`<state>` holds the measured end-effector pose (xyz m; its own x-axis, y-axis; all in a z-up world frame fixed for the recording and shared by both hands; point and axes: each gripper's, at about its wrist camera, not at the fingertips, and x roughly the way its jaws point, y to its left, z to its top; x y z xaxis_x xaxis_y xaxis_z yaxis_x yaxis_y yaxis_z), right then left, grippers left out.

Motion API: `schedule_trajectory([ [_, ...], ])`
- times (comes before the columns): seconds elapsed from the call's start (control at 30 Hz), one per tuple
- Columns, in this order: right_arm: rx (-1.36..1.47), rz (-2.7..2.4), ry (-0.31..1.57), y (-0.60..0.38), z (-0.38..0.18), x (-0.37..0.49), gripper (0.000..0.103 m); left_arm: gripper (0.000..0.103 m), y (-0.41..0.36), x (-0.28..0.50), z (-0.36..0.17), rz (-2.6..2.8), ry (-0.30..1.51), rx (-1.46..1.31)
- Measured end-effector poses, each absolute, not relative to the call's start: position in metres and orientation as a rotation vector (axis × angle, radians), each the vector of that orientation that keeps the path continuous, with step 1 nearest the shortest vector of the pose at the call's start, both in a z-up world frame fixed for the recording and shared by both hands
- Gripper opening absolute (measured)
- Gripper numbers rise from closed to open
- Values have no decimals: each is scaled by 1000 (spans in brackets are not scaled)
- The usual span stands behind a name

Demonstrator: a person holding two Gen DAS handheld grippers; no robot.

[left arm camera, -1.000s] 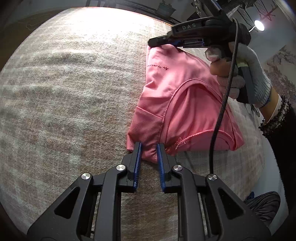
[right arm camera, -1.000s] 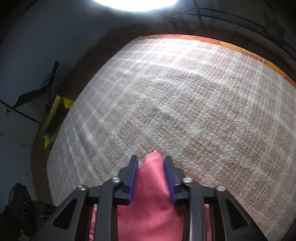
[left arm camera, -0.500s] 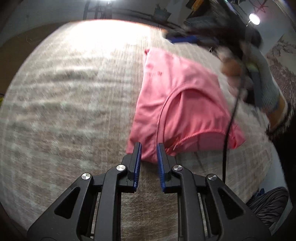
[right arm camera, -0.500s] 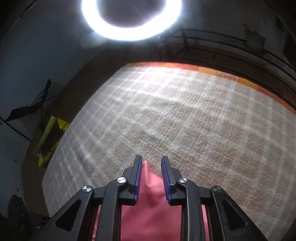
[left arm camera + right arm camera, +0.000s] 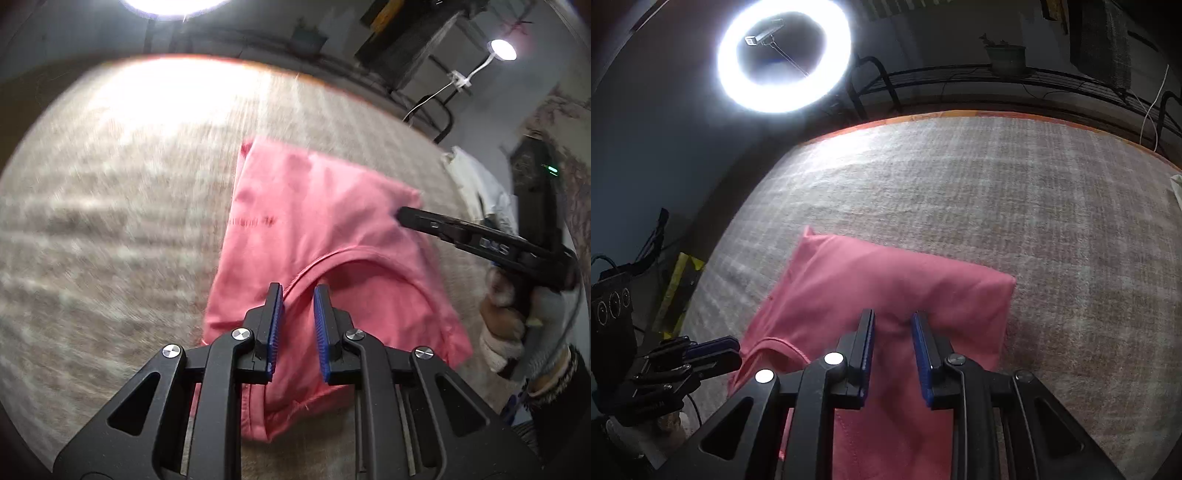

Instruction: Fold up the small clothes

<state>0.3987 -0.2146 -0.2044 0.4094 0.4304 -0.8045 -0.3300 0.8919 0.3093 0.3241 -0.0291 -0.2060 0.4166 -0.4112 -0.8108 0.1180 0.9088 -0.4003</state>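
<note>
A pink garment (image 5: pixel 325 236) is seen lying folded on the plaid-textured cloth surface (image 5: pixel 110 221), with a curved seam running across its near half and a line of small dark print near its left edge. A second ago a near corner of the garment was framed by the left gripper (image 5: pixel 298 291) at the cloth's edge; now the gripper is placed further in over the pink fabric, its blue-padded jaws set a narrow gap apart with the curved seam showing between them. No fabric is seen pinched by the pads, so the gripper is read as slightly open and holding nothing. A second ago the far corner of the garment was clamped in the right gripper (image 5: pixel 893 317) and held up; that corner has since been let go and is now laid flat. The right gripper has been drawn back toward the garment's right side, where its tip (image 5: pixel 400 213) is seen at the fabric's edge in the left wrist view. Its jaws are parted, with a small raised ridge of pink cloth between them; whether the pads touch it cannot be told. The gloved hand (image 5: pixel 517 317) on the right gripper is visible at the right edge. A ring light (image 5: pixel 785 55) is lit beyond the surface's far edge.
</note>
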Motion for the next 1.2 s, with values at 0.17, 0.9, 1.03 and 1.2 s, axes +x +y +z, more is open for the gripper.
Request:
schedule_trajectory([
  [0.17,37,422,1070,-224,-223,393,17,15,-20,320,-219,-323,1103,-269],
  [0.9,344,383,1020,-267,-180,289,53,33,58,355,-209,-340,1084,-608],
  [1.03,435,327,1025,-298,-200,304,47,33,53,354,-198,-333,1039,-567],
  [1.2,320,368,955,-276,-192,328,20,33,4,369,-176,-399,978,-459],
])
